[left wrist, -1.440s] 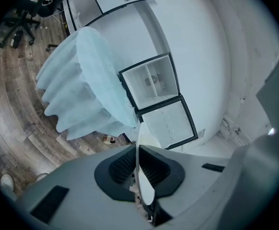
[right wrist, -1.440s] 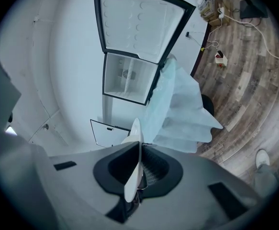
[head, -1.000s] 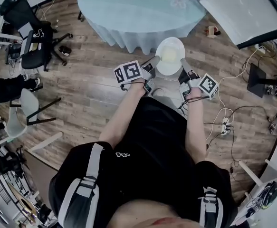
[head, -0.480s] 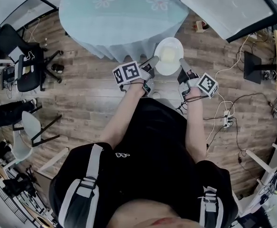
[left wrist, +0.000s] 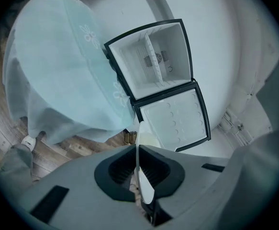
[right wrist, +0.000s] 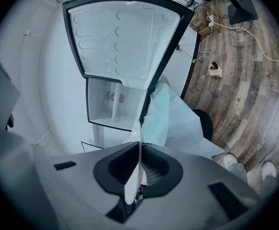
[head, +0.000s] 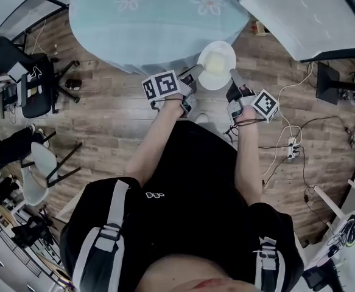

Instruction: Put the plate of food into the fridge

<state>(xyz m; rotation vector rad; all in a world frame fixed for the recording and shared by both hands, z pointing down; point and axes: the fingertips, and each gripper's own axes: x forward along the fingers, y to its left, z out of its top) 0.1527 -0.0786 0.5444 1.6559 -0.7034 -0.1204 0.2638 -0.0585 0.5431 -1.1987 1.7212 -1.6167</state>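
A white plate (head: 217,56) with pale food (head: 215,64) in its middle is held level between both grippers, above the wooden floor and beside the table's edge. My left gripper (head: 193,73) is shut on the plate's left rim, and my right gripper (head: 233,76) is shut on its right rim. The left gripper view shows the plate rim (left wrist: 142,181) edge-on between the jaws of the left gripper (left wrist: 139,169). Beyond it the fridge (left wrist: 156,61) stands open with its door (left wrist: 175,119) swung out. In the right gripper view the plate rim (right wrist: 133,178) sits in the right gripper (right wrist: 138,169), below the open fridge door (right wrist: 120,37).
A round table with a light blue cloth (head: 153,23) stands just left of the plate. The fridge door (head: 305,17) shows at the top right. Office chairs (head: 25,84) are on the left, and cables with a power strip (head: 290,145) lie on the floor at the right.
The person has carried the plate forward in both grippers. The table and the fridge door have drawn closer, and the scene has shifted slightly. Both grips on the plate are unchanged.
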